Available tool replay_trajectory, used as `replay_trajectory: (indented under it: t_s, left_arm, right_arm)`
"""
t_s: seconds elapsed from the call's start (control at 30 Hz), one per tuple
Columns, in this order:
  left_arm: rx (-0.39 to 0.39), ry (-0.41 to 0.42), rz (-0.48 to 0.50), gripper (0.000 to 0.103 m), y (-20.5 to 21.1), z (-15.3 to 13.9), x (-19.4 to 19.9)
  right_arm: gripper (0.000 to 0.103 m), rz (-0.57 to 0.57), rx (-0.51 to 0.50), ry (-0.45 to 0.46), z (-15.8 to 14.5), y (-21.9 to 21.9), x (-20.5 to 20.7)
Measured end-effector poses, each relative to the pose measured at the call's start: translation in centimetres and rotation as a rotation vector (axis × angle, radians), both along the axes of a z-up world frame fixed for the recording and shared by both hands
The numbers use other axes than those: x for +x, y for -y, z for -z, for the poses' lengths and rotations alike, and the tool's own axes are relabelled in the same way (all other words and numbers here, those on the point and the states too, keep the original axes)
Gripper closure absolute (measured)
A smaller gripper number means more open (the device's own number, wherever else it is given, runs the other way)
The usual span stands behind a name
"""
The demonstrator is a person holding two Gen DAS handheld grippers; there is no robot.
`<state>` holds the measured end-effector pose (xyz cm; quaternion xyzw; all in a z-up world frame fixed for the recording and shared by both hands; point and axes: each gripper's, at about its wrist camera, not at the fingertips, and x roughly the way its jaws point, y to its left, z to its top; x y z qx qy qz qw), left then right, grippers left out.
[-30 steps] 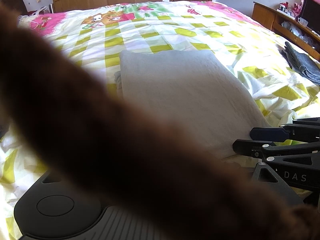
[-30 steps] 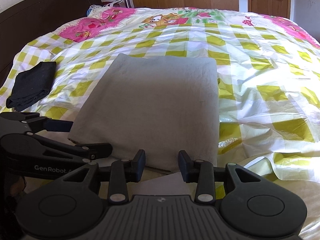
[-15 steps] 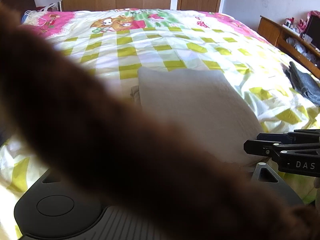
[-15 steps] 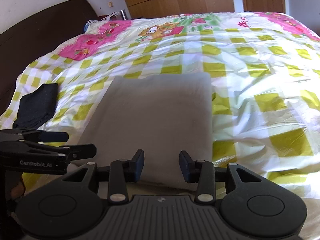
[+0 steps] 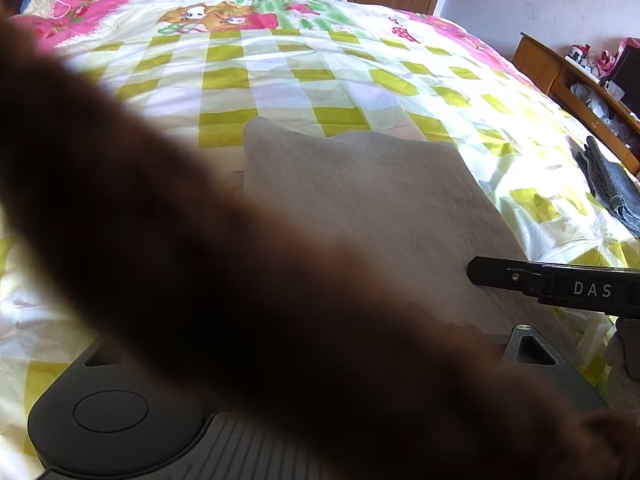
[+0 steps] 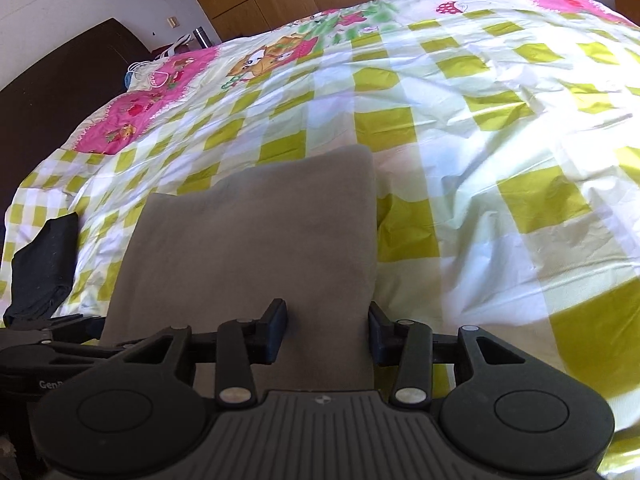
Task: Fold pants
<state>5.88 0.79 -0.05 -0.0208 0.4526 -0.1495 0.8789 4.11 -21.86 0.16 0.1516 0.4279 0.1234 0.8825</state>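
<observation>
Pants (image 6: 256, 240) folded, right gripper (image 6: 328, 328) open, left view blurred

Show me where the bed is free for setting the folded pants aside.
Free: the checked bedspread right of the grey pants, and beyond their far edge. Crowded: a black garment at the left edge, a grey-blue garment at the right.

Right gripper (image 6: 328, 326): black ribbed body, silver screws, blue-padded fingers (image 6: 276, 330).

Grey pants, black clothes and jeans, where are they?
grey pants (image 6: 256, 240), right wrist view, middle of the folded top.
black clothes (image 6: 42, 268), right wrist view, middle of the pile.
jeans (image 5: 612, 184), left wrist view, middle of the denim.
</observation>
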Motion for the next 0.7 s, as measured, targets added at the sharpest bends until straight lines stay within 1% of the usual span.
replay_trajectory:
  t_s: [0.07,0.1,0.17,0.2,0.27,0.4,0.5,0.6,0.7]
  left_arm:
    - [0.003,0.013,0.003,0.016,0.1,0.0,0.7]
    - [0.007,0.019,0.006,0.018,0.1,0.0,1.1]
    - [0.023,0.031,0.010,0.018,0.2,-0.2,2.5]
    - [0.029,0.043,0.008,0.018,0.2,-0.3,3.2]
    - [0.039,0.063,-0.001,0.019,0.1,-0.3,4.9]
    - [0.047,0.066,-0.024,0.018,-0.3,0.1,7.6]
    - [0.063,0.093,-0.032,0.017,-0.8,-0.6,7.5]
    - [0.094,0.115,-0.054,0.017,-1.4,-1.3,6.3]
    - [0.100,0.102,-0.087,0.017,-1.9,-1.7,4.8]
  right_arm:
    - [0.062,0.002,0.003,0.001,-0.2,-0.1,0.8]
    - [0.065,0.005,0.009,0.000,-0.3,-0.1,1.2]
    - [0.072,0.019,0.044,0.000,-0.4,0.2,2.8]
    - [0.072,0.025,0.056,0.000,-0.5,0.2,3.6]
    - [0.072,0.036,0.040,0.011,-0.5,-0.3,5.1]
    - [0.072,0.059,0.007,0.009,-0.1,-1.4,6.8]
    - [0.070,0.069,-0.015,0.038,-0.7,-1.4,6.1]
    - [0.069,0.085,-0.100,0.088,-2.0,-1.5,4.5]
    - [0.069,0.075,-0.163,0.168,-3.4,-2.2,2.0]
